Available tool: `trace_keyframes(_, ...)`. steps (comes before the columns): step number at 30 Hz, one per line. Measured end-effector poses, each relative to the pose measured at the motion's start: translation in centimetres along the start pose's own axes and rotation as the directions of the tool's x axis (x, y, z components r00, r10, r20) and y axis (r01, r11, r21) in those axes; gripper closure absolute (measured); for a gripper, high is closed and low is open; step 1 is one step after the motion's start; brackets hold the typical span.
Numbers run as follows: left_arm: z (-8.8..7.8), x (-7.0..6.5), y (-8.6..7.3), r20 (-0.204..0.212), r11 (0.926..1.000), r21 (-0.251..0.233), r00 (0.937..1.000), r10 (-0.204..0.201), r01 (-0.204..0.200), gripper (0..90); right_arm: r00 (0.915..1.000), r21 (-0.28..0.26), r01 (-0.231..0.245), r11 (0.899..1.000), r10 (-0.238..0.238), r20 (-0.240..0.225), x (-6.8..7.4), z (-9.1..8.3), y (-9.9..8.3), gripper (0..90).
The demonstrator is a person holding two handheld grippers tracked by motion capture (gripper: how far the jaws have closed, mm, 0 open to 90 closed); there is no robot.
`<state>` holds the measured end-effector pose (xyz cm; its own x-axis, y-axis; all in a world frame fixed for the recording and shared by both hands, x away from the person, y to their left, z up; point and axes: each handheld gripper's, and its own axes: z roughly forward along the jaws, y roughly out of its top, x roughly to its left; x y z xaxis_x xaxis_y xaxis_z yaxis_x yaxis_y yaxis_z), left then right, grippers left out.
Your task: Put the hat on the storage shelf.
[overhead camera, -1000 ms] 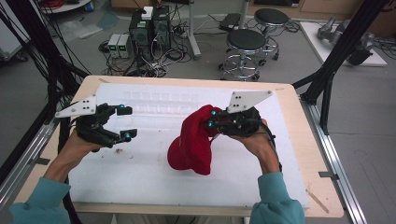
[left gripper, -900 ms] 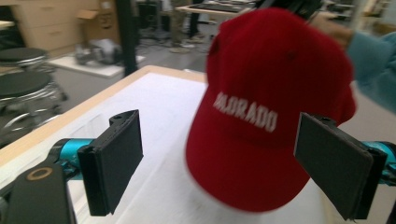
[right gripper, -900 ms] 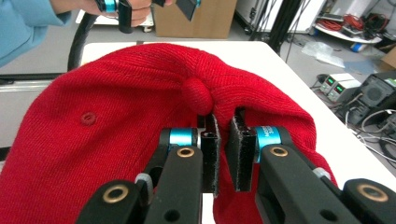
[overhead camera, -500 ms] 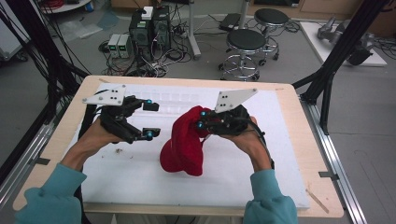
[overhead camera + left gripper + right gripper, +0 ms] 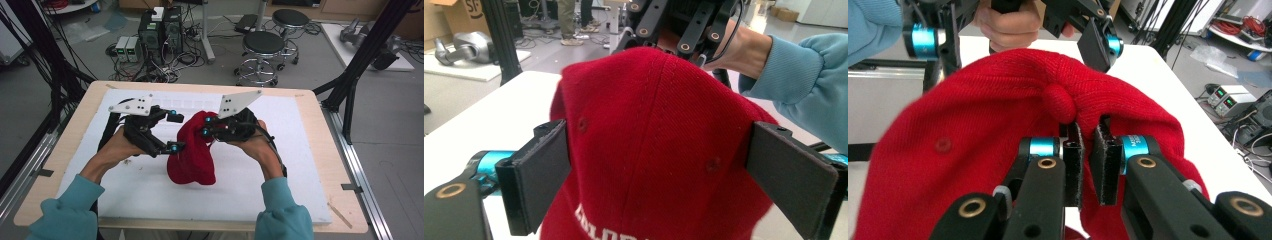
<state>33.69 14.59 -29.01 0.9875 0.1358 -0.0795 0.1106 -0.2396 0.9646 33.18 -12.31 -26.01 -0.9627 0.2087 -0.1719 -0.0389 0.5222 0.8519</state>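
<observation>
Two hand-held grippers are seen at one red cloth baseball cap (image 5: 192,150), which is held up above the worktop (image 5: 300,130). The right hand-held gripper (image 5: 206,131) is clamped on a fold of the cap's cloth, its pads (image 5: 1073,165) nearly together with the red fabric pinched between them. The left hand-held gripper (image 5: 175,132) has its jaws set wide apart on either side of the cap's crown; they have just been opening, and in the left gripper view the pads (image 5: 544,175) stand just beside the cloth, though whether they press on it cannot be told. White lettering is seen low on the cap in that view.

A white padded sheet (image 5: 150,185) is spread over the pale wooden worktop. Beyond the worktop's far edge, two round black stools (image 5: 265,47), stacked electronics boxes (image 5: 160,30) with cables, and a grey floor are seen. Black frame poles (image 5: 365,55) rise at both sides.

Compared with a second ago, the left hand-held gripper has been brought in from the left part of the sheet to the cap, and the cap and the right hand-held gripper have been shifted leftward.
</observation>
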Motion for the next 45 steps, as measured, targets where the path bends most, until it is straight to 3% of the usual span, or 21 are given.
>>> trace_keyframes(6, 0.7, 0.2, -1.1, 0.009, 0.9998, 0.011, 0.9998, -0.019, 0.018, 12.2, 0.9997, 0.024, 0.024, 0.999, -0.024, -0.002, 0.3, 0.8, 0.6, 85.1)
trace_keyframes(9, 0.9, 0.2, -1.2, 0.017, 0.9997, 0.017, 0.9997, -0.017, 0.017, 17.2, 0.9995, 0.027, 0.031, 0.999, -0.031, -0.003, 0.3, 1.1, 0.6, 85.1)
trace_keyframes(13, 1.0, 0.2, -1.2, 0.025, 0.9997, 0.023, 0.9997, -0.007, 0.007, 27.0, 0.9994, 0.021, 0.034, 0.999, -0.034, -0.005, 0.3, 1.2, 0.7, 85.1)
trace_keyframes(17, 1.0, 0.2, -1.2, 0.005, 0.9994, 0.032, 0.9999, -0.010, 0.009, 37.7, 0.9993, 0.022, 0.036, 0.999, -0.035, -0.009, 0.2, 1.3, 0.7, 85.1)
trace_keyframes(23, 0.7, 0.3, -1.5, -0.018, 0.9983, 0.040, 0.9989, -0.042, 0.043, 58.0, 0.9992, 0.030, 0.040, 0.999, -0.040, -0.002, 0.4, 1.5, 0.8, 85.1)
trace_keyframes(32, 0.2, -0.1, -1.5, -0.068, 0.9967, 0.065, 0.9967, -0.044, 0.049, 75.5, 0.9992, 0.033, 0.041, 0.999, -0.041, 0.004, 0.4, 1.9, 0.7, 83.7)
trace_keyframes(36, 0.1, -0.4, -1.4, -0.057, 0.9973, 0.064, 0.9978, -0.033, 0.037, 78.6, 0.9993, 0.019, 0.037, 0.999, -0.037, -0.006, 0.4, 1.8, 0.7, 69.8)
trace_keyframes(45, 0.2, -0.5, -1.4, -0.044, 0.9972, 0.067, 0.9986, -0.031, 0.033, 79.9, 0.9992, 0.022, 0.037, 0.999, -0.037, 0.015, 0.4, 1.6, 0.6, 62.3)
